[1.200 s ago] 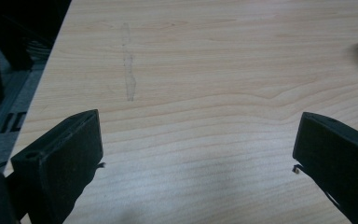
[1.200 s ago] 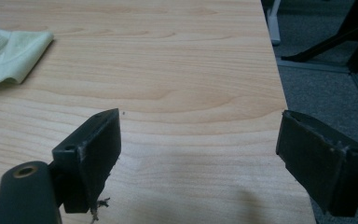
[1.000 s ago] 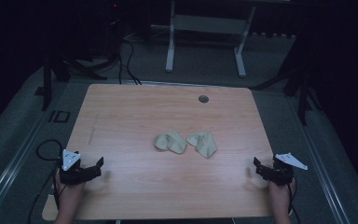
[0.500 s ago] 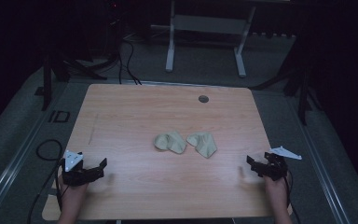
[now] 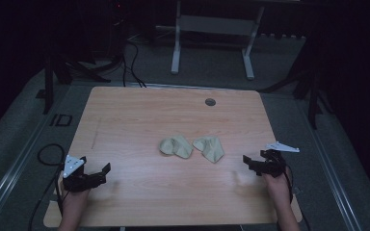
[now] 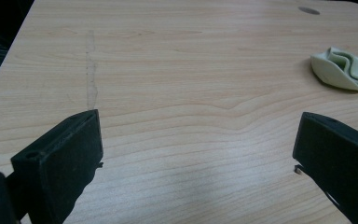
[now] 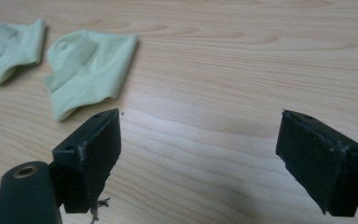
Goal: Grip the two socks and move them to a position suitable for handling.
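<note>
The right gripper (image 5: 253, 163) stood wide open and held nothing, its jaws spread over bare wood low above the table (image 5: 139, 120). Just ahead of its left jaw, in the right gripper view, lay the near sock (image 7: 91, 70), a pale green, crumpled piece with one flat edge turned toward the jaws. Beyond that and farther to the left lay the second sock (image 7: 9, 44), close beside the first, though I could not tell whether they touched. The left gripper (image 5: 101, 172) was likewise fully open and empty; the second sock (image 6: 342, 70) sat well ahead of it and off to its right, apart from its jaws.

The step in hand looked to be the reach for the socks, one to each gripper. To do it well, each gripper should probably come in low and level, keep its jaws wide until a single loose edge sat between them, and pinch only that edge rather than the bunched middle. The right gripper needed the shorter travel; the left had to swing right as it advanced. Crowding both grippers in between the two socks risked dragging one onto the other.
</note>
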`<state>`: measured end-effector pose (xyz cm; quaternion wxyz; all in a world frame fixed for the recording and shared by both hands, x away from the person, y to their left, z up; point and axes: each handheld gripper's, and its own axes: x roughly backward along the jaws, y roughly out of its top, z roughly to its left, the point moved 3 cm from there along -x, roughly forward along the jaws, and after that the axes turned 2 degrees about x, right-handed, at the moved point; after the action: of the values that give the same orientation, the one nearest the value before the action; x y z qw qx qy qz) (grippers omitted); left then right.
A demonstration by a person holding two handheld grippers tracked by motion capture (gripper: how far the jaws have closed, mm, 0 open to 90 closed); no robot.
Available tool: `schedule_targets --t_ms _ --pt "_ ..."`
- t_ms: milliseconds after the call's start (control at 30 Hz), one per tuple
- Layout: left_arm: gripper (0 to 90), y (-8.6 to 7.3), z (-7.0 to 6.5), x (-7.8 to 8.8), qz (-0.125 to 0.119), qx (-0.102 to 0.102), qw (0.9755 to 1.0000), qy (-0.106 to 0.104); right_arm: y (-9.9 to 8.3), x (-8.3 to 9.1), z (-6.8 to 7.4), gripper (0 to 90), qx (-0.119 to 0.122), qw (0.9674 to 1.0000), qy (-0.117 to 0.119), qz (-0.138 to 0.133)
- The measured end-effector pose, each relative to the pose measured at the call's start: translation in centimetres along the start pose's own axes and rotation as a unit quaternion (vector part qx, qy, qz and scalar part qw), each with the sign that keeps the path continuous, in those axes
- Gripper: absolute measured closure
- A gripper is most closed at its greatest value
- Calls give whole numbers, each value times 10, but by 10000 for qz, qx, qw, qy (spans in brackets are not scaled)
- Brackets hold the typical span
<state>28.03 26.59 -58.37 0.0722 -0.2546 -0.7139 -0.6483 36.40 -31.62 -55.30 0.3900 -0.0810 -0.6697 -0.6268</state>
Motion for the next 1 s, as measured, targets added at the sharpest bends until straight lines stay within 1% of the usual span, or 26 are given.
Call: schedule_targets --t_ms 67,100,133,200,267,333,400,433,533,567,667,700,800,833,933,1000 --pt "14 0 -3 -1 23 -64 10000 -23 3 -7 6 139 103 9999 -89 86" --pt "14 0 -5 -1 33 -100 9999 -41 4 -9 8 139 129 9999 -41 96" --pt "13 0 -6 -2 50 -103 9999 -72 5 -13 11 139 158 9998 59 133" --pt "14 -1 -9 -3 92 -151 9998 -89 7 -20 16 139 260 9993 114 228" --pt "14 -1 -12 -4 109 -212 9996 -128 9 -28 23 139 331 9987 218 317" --pt "13 -1 -13 -4 109 -212 9996 -155 12 -34 27 139 332 9983 299 365" --pt "14 -1 -14 -4 116 -218 9995 -172 16 -39 31 139 356 9980 321 402" --pt "13 -1 -14 -5 116 -215 9995 -180 18 -41 33 139 376 9977 374 421" --pt "13 -2 -16 -5 134 -246 9994 -209 26 -48 39 139 499 9969 395 464" --pt "13 -2 -16 -5 134 -246 9994 -209 26 -48 39 139 499 9969 395 464" --pt "13 -2 -20 -6 155 -275 9992 -260 36 -54 47 145 634 9957 444 507" --pt "13 -2 -21 -6 168 -296 9991 -265 42 -59 53 161 702 9950 471 532" --pt "13 -3 -22 -7 187 -318 9989 -287 48 -66 61 169 787 9938 522 587" --pt "13 -3 -22 -7 191 -325 9989 -291 49 -69 63 197 821 9934 532 601" --pt "13 -3 -22 -8 183 -326 9989 -282 55 -75 69 210 773 9938 578 552" --pt "13 -2 -22 -8 183 -324 9989 -287 56 -81 73 234 831 9928 610 608"
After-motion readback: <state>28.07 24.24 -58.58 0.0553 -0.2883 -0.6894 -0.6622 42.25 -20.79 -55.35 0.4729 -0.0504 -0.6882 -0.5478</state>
